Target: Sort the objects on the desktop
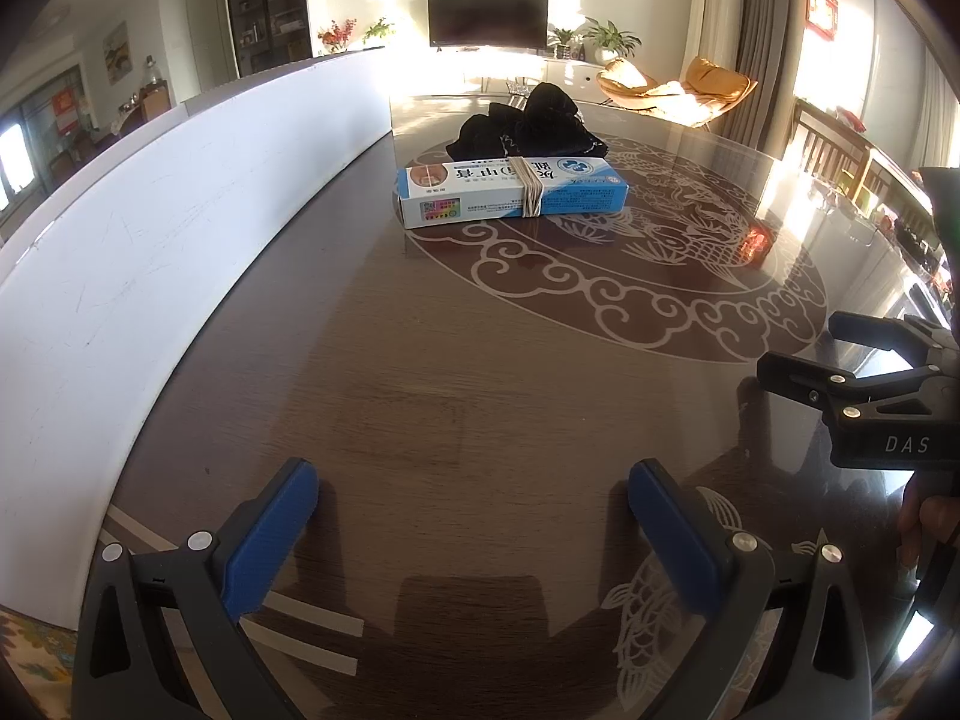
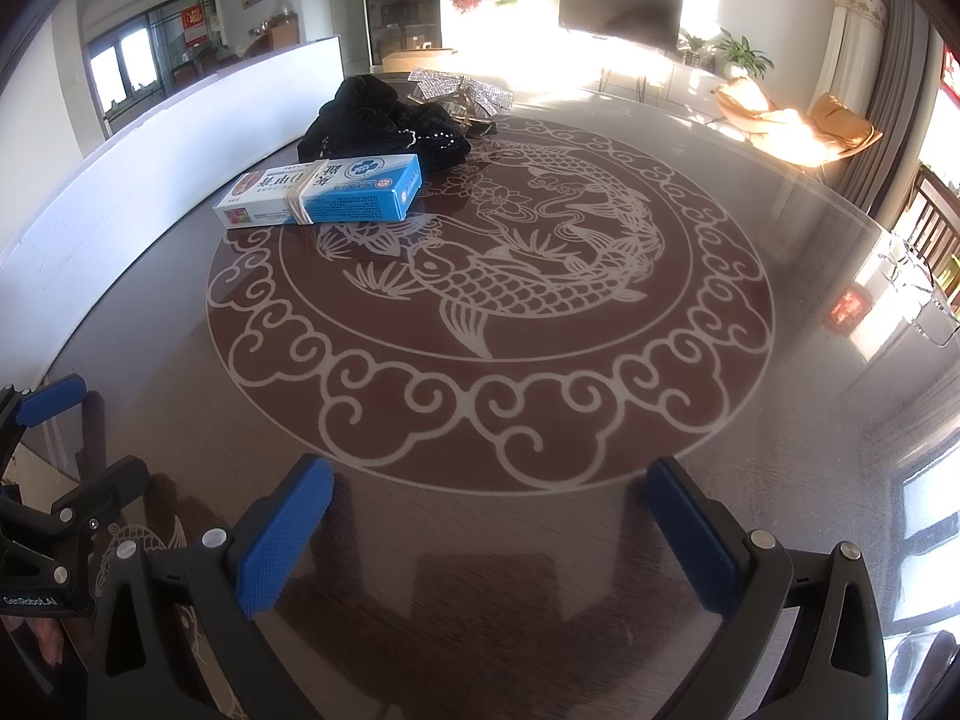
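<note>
Left tool (image 1: 474, 516) and right tool (image 2: 489, 513): fingers spread apart, both empty, low over the counter (image 2: 780, 480). The box (image 2: 321, 189), bound by a rubber band, lies well ahead, touching the black cloth (image 2: 384, 120). Risk: the glossy counter may let the box slide, and a grasp may snag the cloth.

One blue-and-white box (image 1: 513, 192), one black cloth bundle (image 1: 528, 126), one silver bow (image 2: 462, 89), two grippers.
</note>
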A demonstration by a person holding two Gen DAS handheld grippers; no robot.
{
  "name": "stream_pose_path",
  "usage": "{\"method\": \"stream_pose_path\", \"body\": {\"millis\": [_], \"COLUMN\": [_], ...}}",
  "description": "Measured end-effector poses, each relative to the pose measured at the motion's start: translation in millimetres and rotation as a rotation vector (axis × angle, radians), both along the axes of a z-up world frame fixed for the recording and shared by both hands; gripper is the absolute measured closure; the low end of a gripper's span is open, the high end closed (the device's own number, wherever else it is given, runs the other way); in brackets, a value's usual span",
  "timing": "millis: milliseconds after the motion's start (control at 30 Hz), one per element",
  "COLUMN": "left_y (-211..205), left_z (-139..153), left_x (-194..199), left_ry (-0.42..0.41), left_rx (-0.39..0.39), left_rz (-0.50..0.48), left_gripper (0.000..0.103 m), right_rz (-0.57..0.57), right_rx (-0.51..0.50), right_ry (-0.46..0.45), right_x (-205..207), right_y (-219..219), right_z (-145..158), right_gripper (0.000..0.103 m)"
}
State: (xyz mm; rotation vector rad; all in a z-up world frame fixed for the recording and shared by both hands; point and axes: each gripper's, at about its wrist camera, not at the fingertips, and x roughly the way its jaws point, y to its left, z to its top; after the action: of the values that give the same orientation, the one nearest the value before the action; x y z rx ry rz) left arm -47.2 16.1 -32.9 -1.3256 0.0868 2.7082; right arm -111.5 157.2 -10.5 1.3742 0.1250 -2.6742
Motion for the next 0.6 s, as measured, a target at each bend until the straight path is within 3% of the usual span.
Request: {"method": "stream_pose_path", "body": {"millis": [333, 600], "left_y": [-3.9, -32.7], "left_z": [-0.6, -2.1], "left_x": [-2.0, -6.9], "left_ry": [-0.006, -0.021], "left_rx": [0.000, 0.000], "left_rz": [0.001, 0.090], "left_gripper": [0.000, 0.000], "right_rz": [0.000, 0.000], "right_rx": [0.000, 0.000], "right_ry": [0.000, 0.001], "right_x": [-0.1, -0.3], "right_y": [-0.1, -0.2], "right_z": [0.0, 0.2], "right_gripper": [0.000, 0.000]}}
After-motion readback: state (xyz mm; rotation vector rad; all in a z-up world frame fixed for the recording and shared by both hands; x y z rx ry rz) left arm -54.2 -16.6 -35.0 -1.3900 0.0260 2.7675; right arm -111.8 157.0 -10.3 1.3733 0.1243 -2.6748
